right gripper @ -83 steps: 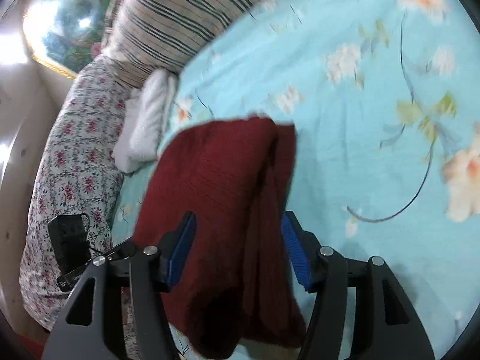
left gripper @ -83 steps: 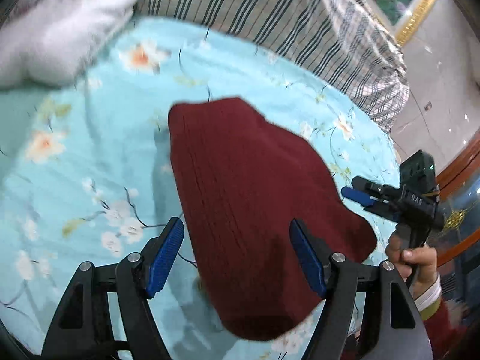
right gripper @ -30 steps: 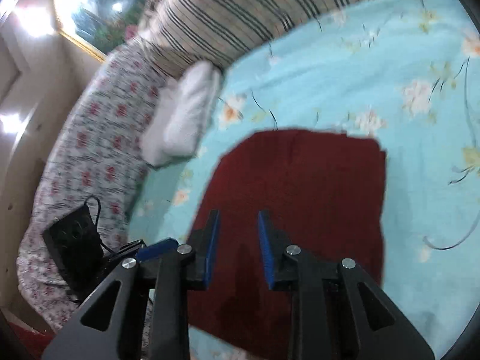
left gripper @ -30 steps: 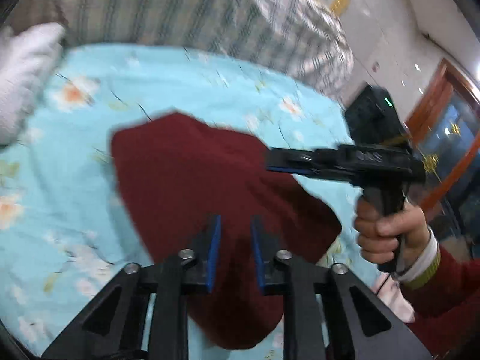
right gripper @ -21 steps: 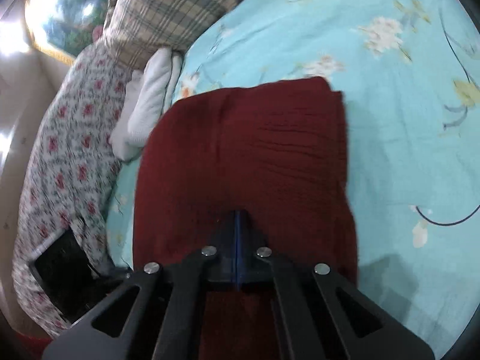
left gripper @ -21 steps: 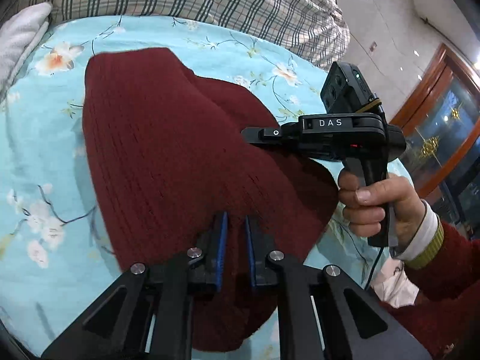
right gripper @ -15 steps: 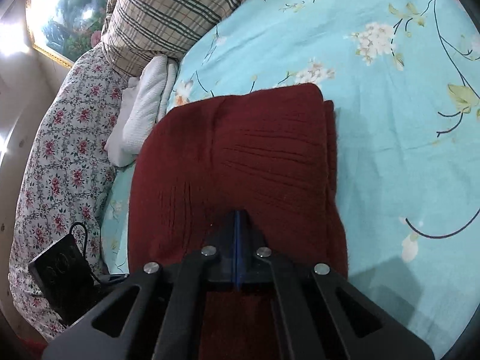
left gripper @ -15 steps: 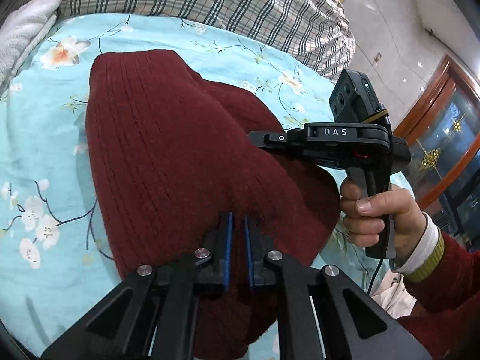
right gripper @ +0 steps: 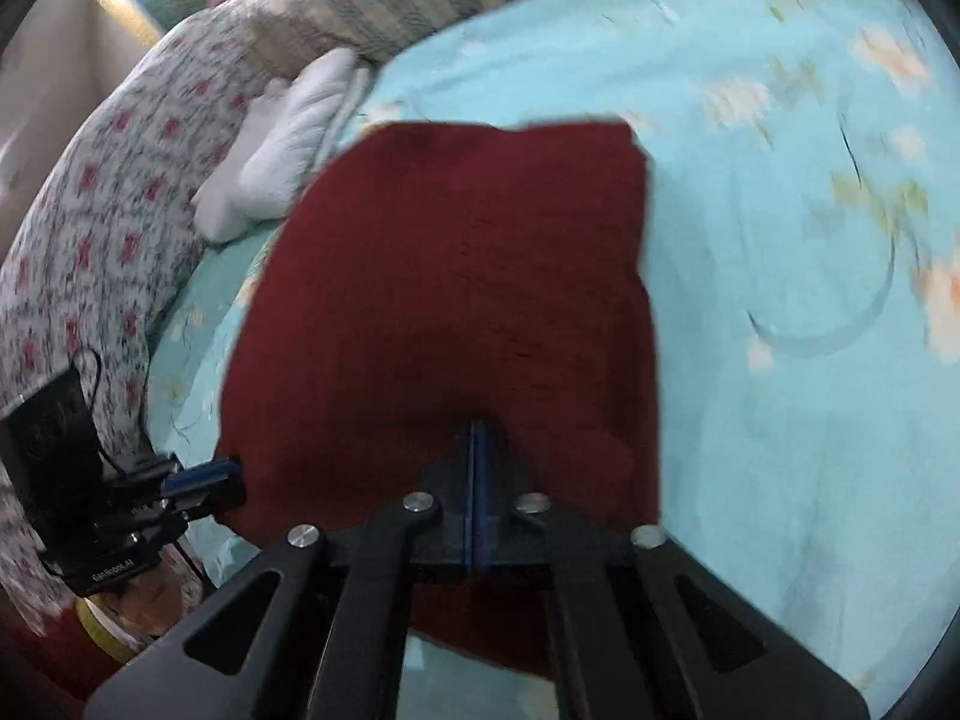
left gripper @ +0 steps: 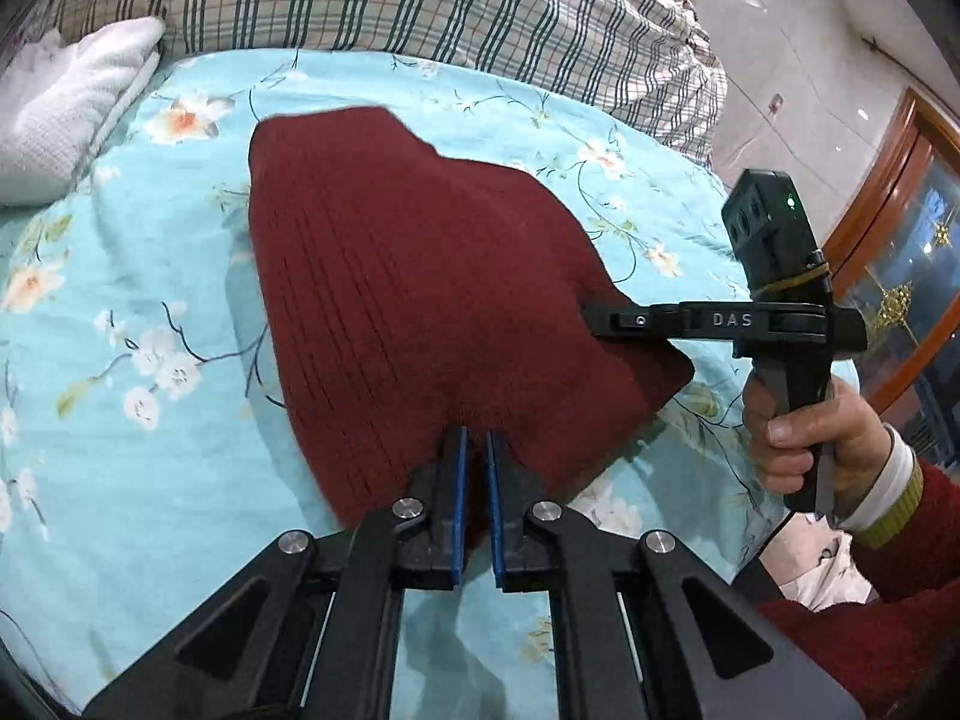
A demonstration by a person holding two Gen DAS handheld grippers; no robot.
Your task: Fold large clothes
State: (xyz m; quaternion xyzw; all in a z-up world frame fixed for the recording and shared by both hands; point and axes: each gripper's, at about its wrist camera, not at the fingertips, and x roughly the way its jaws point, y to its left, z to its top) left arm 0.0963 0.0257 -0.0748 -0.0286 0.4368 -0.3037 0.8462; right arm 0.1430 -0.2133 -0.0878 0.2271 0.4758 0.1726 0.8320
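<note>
A dark red sweater (left gripper: 420,288) lies folded on a bed covered with a light blue floral sheet (left gripper: 120,312). It sits near the bed's near edge, its far corner reaching toward the middle of the sheet and its near hem lifted off the sheet where both tongs hold it.

The left tongs (left gripper: 474,450) are pressed together on the near hem of the sweater, the knit bunched between the blue pads (left gripper: 460,480) with only a thin strip of fabric showing in the gap. The right tongs (right gripper: 477,438) are pressed fully together on the same near edge, further toward the bed's right side; their blue pads meet in a single line with the cloth caught under them. In the left wrist view the right tongs (left gripper: 600,321) show from the side, gripped at the handle by the right hand (left gripper: 804,426), their tips biting into the sweater's right edge. In the right wrist view the left tongs (right gripper: 234,483) appear at the sweater's left corner, touching the cloth.

The ribbed knit runs in lines away from the left tongs. The right wrist view is blurred, so the weave there is hard to read.

A white towel (left gripper: 66,114) lies at the far left part of the bed, apart from the sweater. Behind it a plaid quilt (left gripper: 420,6) is heaped along the far edge, and a flowered quilt (right gripper: 102,198) runs down the left side.
</note>
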